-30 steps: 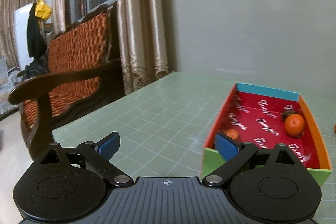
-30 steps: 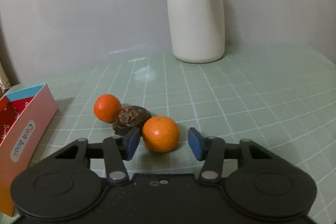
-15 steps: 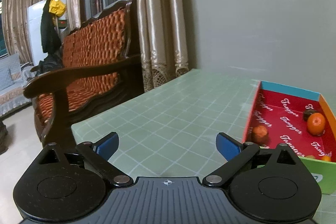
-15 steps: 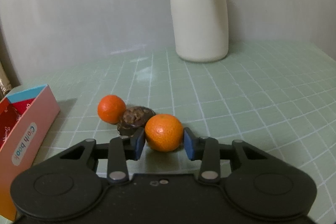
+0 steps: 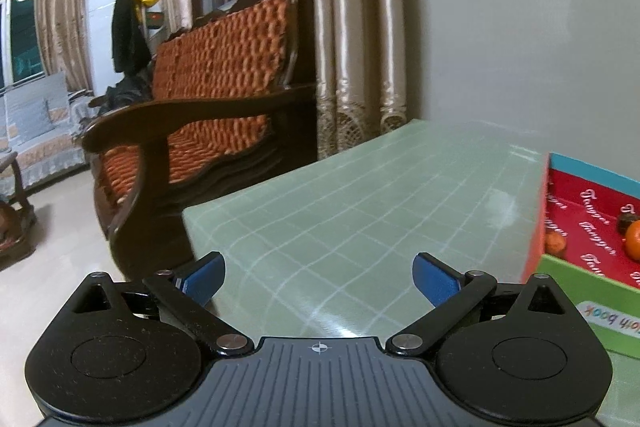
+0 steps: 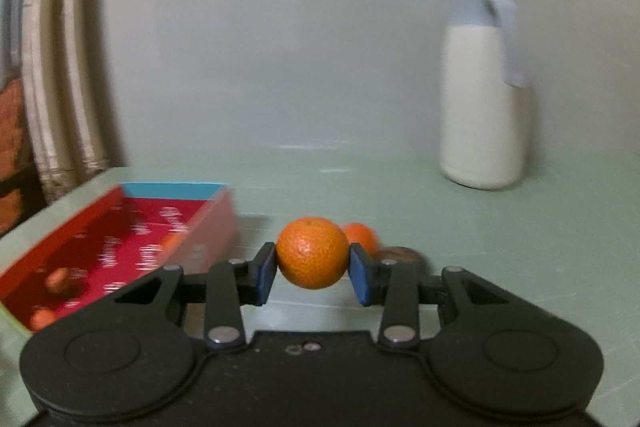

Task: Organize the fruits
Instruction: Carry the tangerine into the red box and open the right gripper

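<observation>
My right gripper (image 6: pixel 312 273) is shut on an orange tangerine (image 6: pixel 312 253), lifted off the green mat. Behind it lie a second tangerine (image 6: pixel 362 237) and a dark brown fruit (image 6: pixel 404 255) on the mat. The red-lined box (image 6: pixel 180 189) sits to the left in the right wrist view, with several small fruits inside, blurred. In the left wrist view the same box (image 5: pixel 576 279) is at the right edge, holding a tangerine (image 5: pixel 634 241), a dark fruit (image 5: pixel 626 221) and another orange one (image 5: pixel 556 241). My left gripper (image 5: pixel 319 277) is open over the mat, with nothing between its fingers.
A cream bottle with a grey lid (image 6: pixel 484 107) stands at the back right of the table. A wooden sofa with orange cushions (image 5: pixel 208 107) and curtains (image 5: pixel 352 27) lie beyond the table's left edge (image 5: pixel 192 223). A grey wall backs the table.
My right gripper closed on the near tangerine, lifted it and swung left toward the box. My left gripper drifted left, so the box slid to the right edge of its view.
</observation>
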Demonstrator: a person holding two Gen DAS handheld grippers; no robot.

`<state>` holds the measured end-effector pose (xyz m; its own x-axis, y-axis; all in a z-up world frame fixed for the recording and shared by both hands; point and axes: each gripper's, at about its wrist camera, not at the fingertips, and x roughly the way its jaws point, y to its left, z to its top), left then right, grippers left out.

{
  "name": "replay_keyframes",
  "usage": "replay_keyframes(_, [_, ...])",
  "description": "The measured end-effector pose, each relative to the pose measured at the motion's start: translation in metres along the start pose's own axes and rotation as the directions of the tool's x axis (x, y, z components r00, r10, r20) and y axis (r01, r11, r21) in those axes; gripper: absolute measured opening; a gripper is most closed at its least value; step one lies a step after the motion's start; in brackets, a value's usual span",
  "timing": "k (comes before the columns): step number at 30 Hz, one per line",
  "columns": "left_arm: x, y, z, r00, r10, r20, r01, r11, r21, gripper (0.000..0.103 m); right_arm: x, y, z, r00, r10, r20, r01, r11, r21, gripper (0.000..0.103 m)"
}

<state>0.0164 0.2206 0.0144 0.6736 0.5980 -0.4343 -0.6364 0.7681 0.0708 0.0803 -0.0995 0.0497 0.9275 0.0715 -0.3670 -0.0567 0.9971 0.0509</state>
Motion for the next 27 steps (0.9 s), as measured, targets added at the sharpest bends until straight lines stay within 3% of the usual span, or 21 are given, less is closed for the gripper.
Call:
replay_keyframes(5, [0.001, 0.016, -0.005, 0.999, 0.031, -0.005, -0.031, 0.999, -0.009, 0.100, -0.005, 0.030, 0.000, 0.993, 0.121, 0.014, -0.120, 0.991, -0.057, 0.037])
replay_keyframes(15, [0.005, 0.037, -0.007, 0.998, 0.052, -0.020, -0.053, 0.998, -0.045, 0.100, -0.018, 0.080, -0.008, 0.953, 0.303, 0.001, -0.297, 0.936, -0.189, 0.037])
replay_keyframes(27, [0.007, 0.043, -0.006, 0.998, 0.057, -0.021, -0.058, 0.997, -0.051, 0.100, -0.017, 0.100, -0.018, 0.946, 0.321, -0.042, -0.321, 0.913, -0.254, 0.038])
